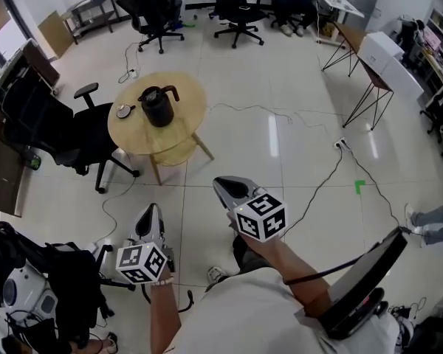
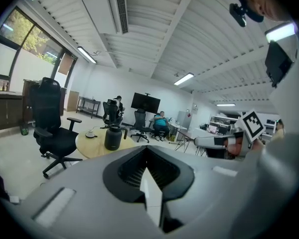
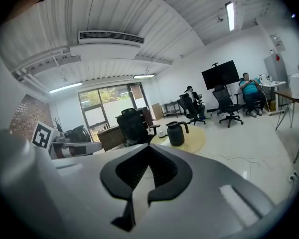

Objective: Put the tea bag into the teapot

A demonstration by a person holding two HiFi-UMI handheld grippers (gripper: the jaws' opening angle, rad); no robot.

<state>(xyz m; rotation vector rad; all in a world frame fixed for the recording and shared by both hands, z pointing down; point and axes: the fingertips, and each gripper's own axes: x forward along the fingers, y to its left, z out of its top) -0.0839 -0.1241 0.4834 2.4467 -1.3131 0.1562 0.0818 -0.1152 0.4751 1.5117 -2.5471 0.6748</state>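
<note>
Black teapot (image 1: 157, 106), one, on one wooden table (image 1: 181, 135), two claws, left claw (image 1: 153, 209), right claw (image 1: 220, 184), both closed, empty.

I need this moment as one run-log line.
left gripper: shut, empty | right gripper: shut, empty | teapot: upright on round table, far from both | tea bag: not made out
</note>
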